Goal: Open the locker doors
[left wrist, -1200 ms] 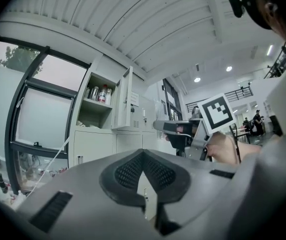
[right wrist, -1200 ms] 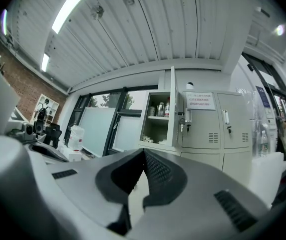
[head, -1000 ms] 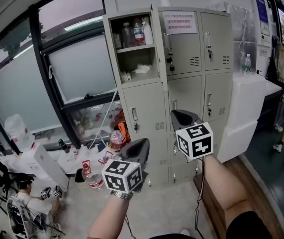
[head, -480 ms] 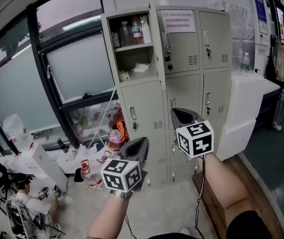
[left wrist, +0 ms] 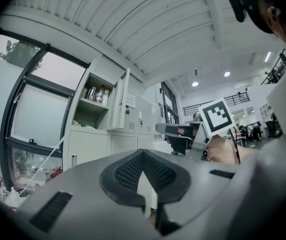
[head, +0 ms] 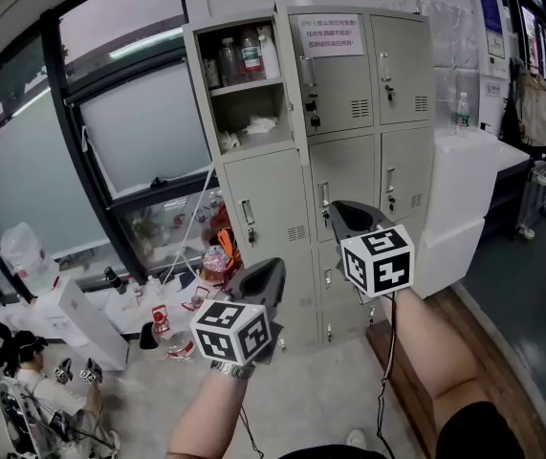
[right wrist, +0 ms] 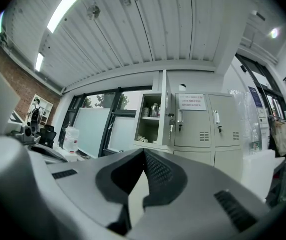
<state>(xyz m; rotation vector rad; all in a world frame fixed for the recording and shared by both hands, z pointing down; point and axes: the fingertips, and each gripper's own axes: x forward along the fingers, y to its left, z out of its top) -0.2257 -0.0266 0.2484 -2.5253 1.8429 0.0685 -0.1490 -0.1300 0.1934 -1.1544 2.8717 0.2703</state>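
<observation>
Only the top-left door of the beige metal locker cabinet [head: 349, 175] stands open; the rest are shut. Your left gripper [head: 261, 283] and right gripper [head: 354, 220] are both closed and empty.

You hold two grey plastic tools: left gripper [head: 265, 275], right gripper [head: 348, 217]. One beige metal locker cabinet [head: 349, 165]; one open door [head: 287, 103] at twelve o'clock, five shut doors [head: 273, 204] in plain view.
</observation>
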